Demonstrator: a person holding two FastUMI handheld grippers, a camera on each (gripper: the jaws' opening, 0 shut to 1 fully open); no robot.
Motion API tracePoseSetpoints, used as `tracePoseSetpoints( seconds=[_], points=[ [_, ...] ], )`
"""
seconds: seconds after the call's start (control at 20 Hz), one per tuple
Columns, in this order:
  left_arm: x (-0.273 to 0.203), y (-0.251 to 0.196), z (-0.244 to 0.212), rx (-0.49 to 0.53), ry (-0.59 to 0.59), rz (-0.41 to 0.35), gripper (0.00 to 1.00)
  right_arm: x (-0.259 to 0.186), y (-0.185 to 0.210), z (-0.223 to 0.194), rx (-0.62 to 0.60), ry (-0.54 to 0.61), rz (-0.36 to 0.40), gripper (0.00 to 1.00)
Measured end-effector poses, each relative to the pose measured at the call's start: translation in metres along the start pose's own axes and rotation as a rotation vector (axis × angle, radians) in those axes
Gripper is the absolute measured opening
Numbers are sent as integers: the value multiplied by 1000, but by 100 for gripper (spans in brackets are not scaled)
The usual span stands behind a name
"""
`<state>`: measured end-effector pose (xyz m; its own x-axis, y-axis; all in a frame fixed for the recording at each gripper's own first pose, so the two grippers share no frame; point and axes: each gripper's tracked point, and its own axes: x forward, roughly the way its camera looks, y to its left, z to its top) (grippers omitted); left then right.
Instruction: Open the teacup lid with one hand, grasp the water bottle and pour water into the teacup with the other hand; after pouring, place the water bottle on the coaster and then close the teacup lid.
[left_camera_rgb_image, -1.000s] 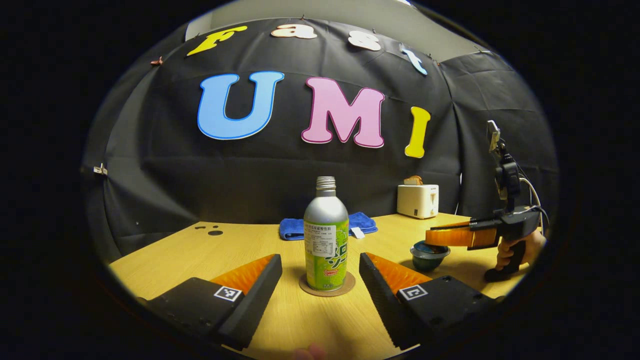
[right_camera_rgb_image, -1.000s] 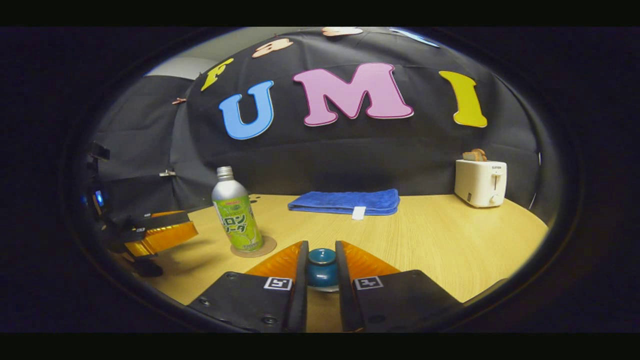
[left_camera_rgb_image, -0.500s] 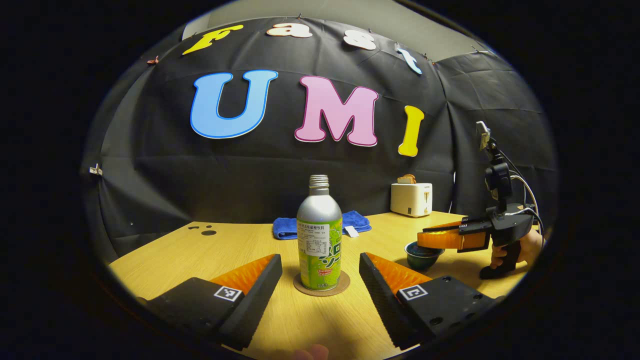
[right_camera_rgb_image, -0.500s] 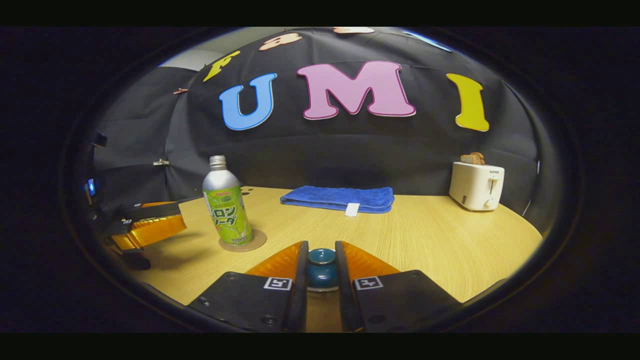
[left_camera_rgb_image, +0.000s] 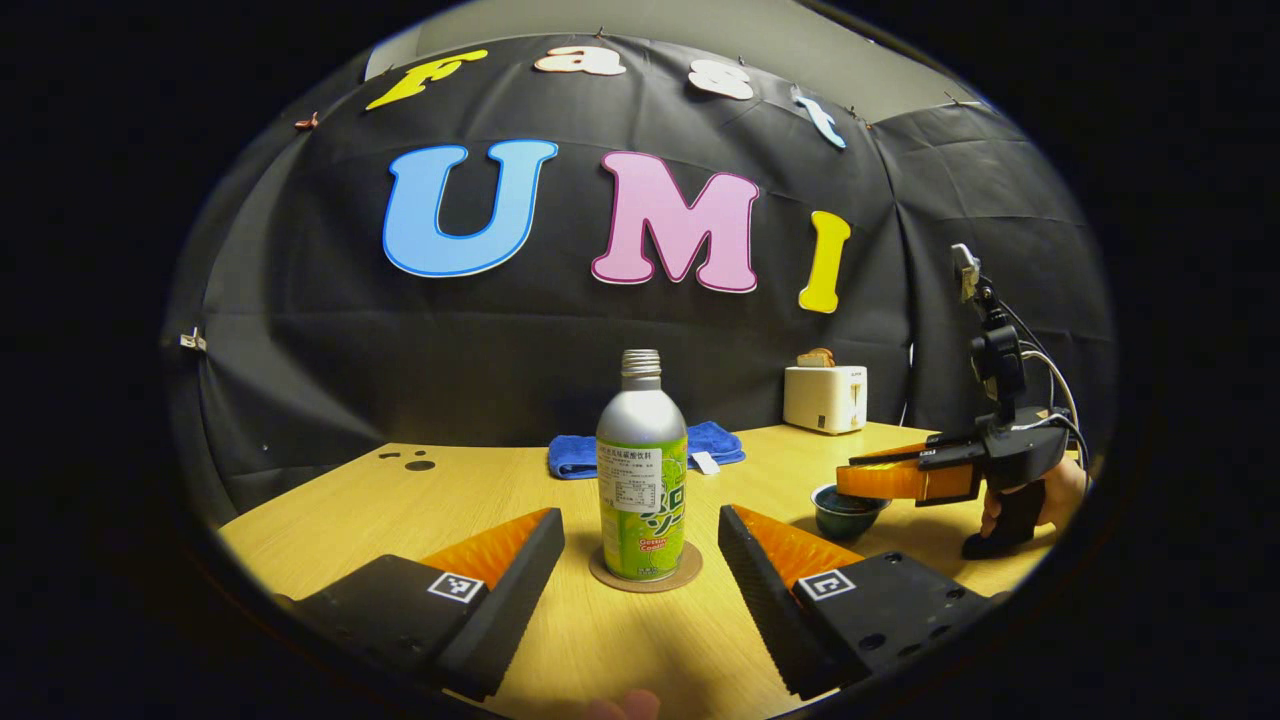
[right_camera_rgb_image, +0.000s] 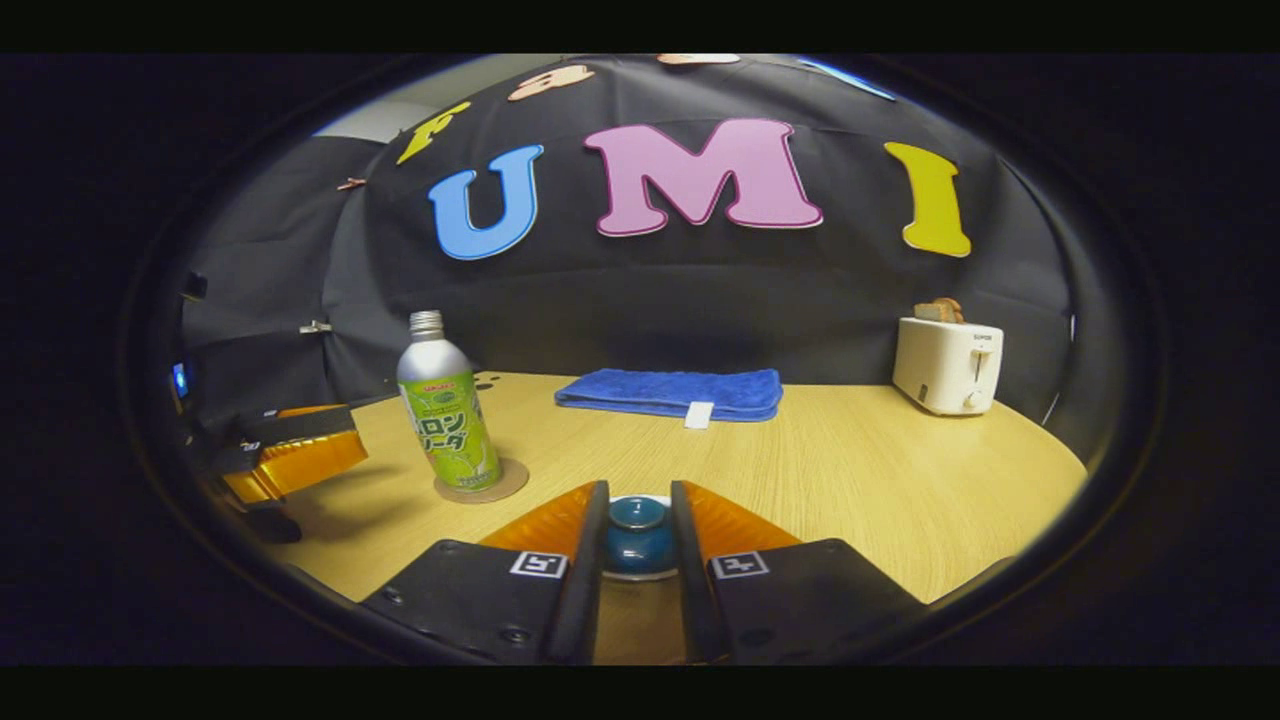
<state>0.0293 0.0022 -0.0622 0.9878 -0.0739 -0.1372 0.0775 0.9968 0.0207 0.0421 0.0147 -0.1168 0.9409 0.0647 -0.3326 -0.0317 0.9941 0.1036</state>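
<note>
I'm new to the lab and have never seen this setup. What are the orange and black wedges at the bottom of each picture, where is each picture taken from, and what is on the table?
No robot here: a person holds a two-finger gripper in each hand, and a fisheye camera rides on each, looking forward along its jaws. The wedges are those jaws.

In the left gripper view, the left gripper is open, its jaws apart on either side of a green and silver water bottle. The bottle stands upright on a round coaster, untouched.

In the right gripper view, the right gripper has its jaws close around the blue knob of the teacup lid. From the left gripper view you see it from the side, over the teacup, with the person's hand on its handle.

Farther back on the wooden table lie a folded blue towel and a white toaster.
</note>
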Motion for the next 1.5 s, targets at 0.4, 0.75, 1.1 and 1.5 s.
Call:
tracePoseSetpoints(
  seconds=[0.4, 0.75, 1.1, 1.5],
  points=[
    [0, 9, -1, 2, 2, 50, 98, -36, -8, 55, -42, -235, -38, 71],
    [-2, 17, -1, -1, 5, 116, 99, -52, -2, 48, -29, -272, -25, 70],
    [-2, 19, -1, -2, 6, 127, 99, -47, -4, 29, 12, -230, -20, 75],
    [-2, 17, -1, -2, 5, 115, 98, -44, 2, 22, -14, -205, -15, 70]
  ],
)
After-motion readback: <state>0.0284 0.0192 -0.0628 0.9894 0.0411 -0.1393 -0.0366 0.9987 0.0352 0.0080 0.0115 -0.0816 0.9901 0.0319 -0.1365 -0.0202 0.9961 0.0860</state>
